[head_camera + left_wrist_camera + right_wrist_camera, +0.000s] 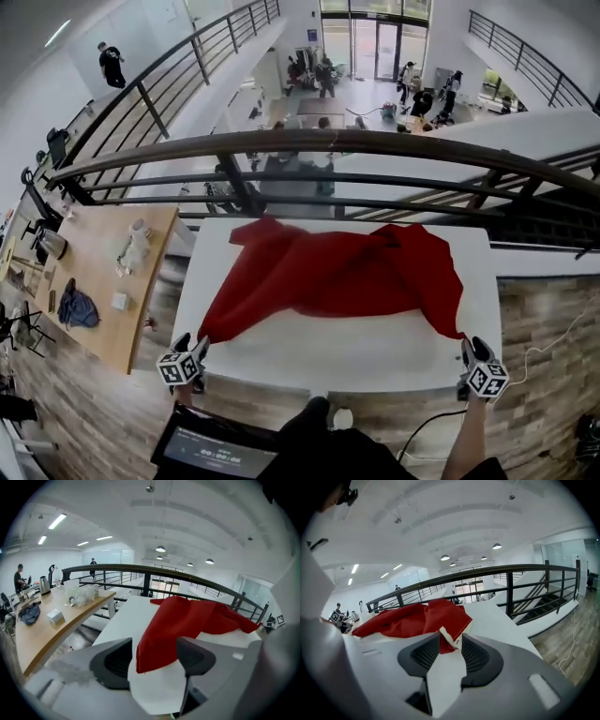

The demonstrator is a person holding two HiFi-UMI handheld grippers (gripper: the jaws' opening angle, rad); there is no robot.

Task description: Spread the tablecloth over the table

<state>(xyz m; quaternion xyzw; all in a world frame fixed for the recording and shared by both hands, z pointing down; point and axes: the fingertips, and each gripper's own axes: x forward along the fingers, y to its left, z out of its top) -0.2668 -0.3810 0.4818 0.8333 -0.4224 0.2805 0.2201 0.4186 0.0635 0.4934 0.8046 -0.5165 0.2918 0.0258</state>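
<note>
A red tablecloth (337,272) lies bunched across the far half of the white table (375,352), its two near corners pulled toward the front edge. My left gripper (204,343) is at the near left corner of the cloth. In the left gripper view the cloth (187,620) has that corner lying between wide-apart jaws of the left gripper (154,660), and the pads do not press on it. My right gripper (464,343) is at the near right corner. The right gripper view shows the cloth (412,618) with a folded corner between the parted jaws of the right gripper (450,651), not pinched.
A dark metal railing (328,141) runs just behind the table, with a drop to a lower floor beyond. A wooden counter (103,281) with small items stands to the left. A screen (216,455) sits at my feet, and a cable (544,352) trails on the floor at right.
</note>
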